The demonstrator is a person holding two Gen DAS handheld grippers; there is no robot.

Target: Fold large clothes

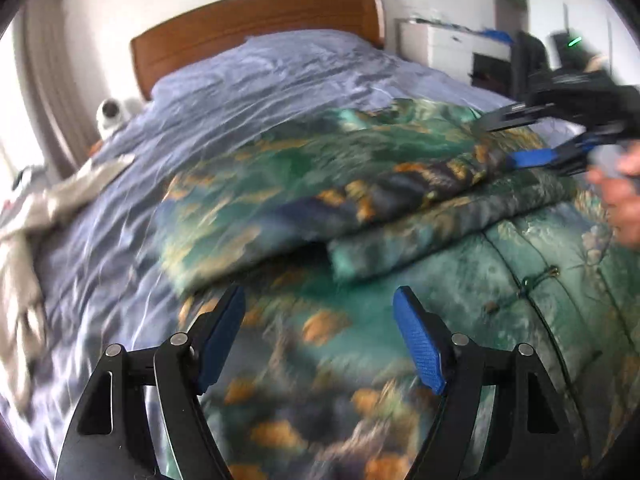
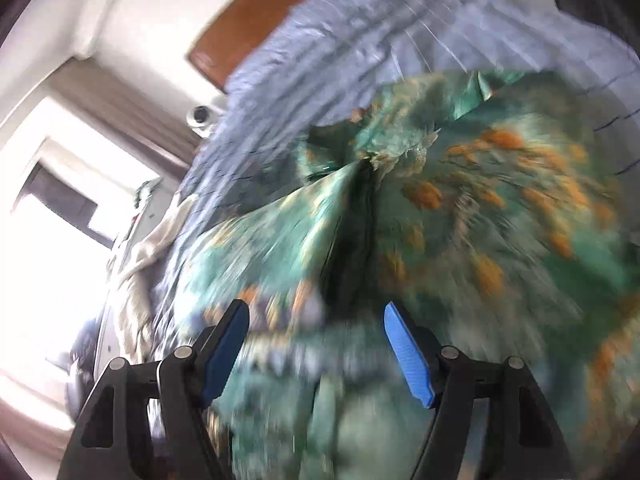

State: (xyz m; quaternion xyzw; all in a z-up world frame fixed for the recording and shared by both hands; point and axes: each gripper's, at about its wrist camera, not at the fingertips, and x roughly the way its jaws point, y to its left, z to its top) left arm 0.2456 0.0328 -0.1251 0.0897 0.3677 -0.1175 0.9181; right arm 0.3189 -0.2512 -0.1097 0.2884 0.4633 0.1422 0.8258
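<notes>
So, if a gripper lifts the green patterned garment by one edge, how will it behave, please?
The green patterned garment will probably hang limp: it already lies in soft folds on the bed. Its sheen suggests a smooth, perhaps slippery cloth, so a folded layer may slide off. It looks large, so much of it would likely drag behind.

Both grippers point downward, jaws apart with nothing between the blue pads: the left gripper (image 1: 320, 300) in the foreground, the right gripper (image 1: 516, 144) beyond, a hand (image 1: 622, 200) behind it.

wrist views angled down, sharing garment (image 1: 360, 208)
</notes>
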